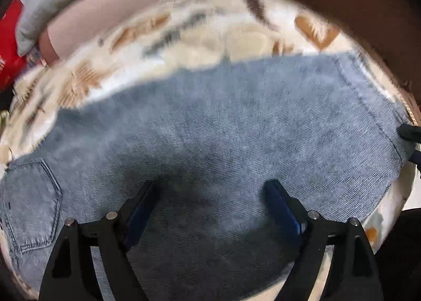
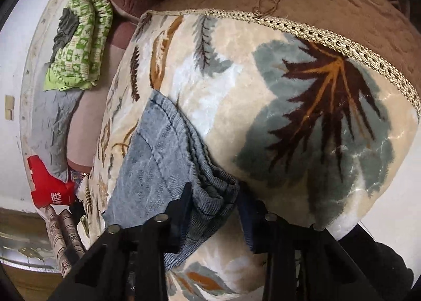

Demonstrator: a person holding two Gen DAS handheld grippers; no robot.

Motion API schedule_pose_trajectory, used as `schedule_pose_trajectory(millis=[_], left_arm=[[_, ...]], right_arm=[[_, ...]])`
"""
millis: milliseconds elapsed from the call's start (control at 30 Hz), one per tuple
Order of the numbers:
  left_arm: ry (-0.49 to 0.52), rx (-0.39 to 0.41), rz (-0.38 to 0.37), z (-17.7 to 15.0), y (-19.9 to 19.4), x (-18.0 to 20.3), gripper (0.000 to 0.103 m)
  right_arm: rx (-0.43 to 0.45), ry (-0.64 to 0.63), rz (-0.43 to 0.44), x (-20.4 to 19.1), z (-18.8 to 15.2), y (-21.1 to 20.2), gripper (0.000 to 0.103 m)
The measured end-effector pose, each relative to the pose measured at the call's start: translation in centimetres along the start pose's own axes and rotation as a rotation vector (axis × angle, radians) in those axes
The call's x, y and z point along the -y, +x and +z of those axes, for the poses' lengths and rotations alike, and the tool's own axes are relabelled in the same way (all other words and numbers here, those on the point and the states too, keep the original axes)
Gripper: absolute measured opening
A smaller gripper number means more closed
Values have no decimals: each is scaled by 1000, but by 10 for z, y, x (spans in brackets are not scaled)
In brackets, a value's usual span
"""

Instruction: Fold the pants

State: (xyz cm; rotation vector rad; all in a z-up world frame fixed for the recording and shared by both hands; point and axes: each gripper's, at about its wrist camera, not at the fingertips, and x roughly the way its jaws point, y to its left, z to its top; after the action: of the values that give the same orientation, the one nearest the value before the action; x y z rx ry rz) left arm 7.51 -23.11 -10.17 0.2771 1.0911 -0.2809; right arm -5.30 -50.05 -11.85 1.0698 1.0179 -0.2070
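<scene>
Denim pants, faded blue (image 1: 210, 127), lie flat on cream plush blanket w/ leaf print (image 2: 302, 95). Left gripper (image 1: 210, 195): jaws wide apart above the fabric, nothing between. Right gripper (image 2: 213, 195): jaws around bunched pants edge (image 2: 210, 185); clamp contact not clear. Nearby, left of blanket: green-white folded cloth (image 2: 79, 35), grey cloth (image 2: 52, 127), red bag (image 2: 50, 190). Brown quilt (image 2: 329, 3) behind.
</scene>
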Motion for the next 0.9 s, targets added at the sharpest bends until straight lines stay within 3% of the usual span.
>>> schedule_pose_trajectory(millis=[67, 100, 167, 233, 267, 300, 433, 533, 667, 800, 900], left_arm=[[-42, -2, -38, 2, -13, -4, 84], [-46, 34, -51, 4, -22, -6, 84], [-4, 83, 21, 2, -29, -5, 84], [55, -33, 48, -5, -2, 1, 85], [66, -8, 54, -9, 7, 1, 91], [71, 18, 68, -10, 6, 1, 93], [67, 12, 56, -11, 7, 0, 93], [-4, -4, -37, -8, 4, -17, 91], [-200, 53, -178, -19, -34, -69, 85], [-383, 150, -149, -65, -81, -149, 85], [-500, 177, -87, -105, -100, -203, 85]], right_arm=[[0, 13, 21, 1, 0, -1, 52], [0, 7, 18, 0, 0, 0, 53], [-4, -1, 0, -3, 1, 3, 53], [-5, -41, -20, -9, 1, 4, 48], [0, -57, -41, -10, 1, 4, 34], [-11, -56, -31, -10, 2, 5, 31], [21, -122, -52, -32, 0, -6, 28], [98, -268, -69, -82, -10, -28, 28], [182, -522, -42, -170, -50, -49, 28], [186, -774, 58, -250, -131, -41, 28], [111, -907, 100, -273, -198, -2, 28]])
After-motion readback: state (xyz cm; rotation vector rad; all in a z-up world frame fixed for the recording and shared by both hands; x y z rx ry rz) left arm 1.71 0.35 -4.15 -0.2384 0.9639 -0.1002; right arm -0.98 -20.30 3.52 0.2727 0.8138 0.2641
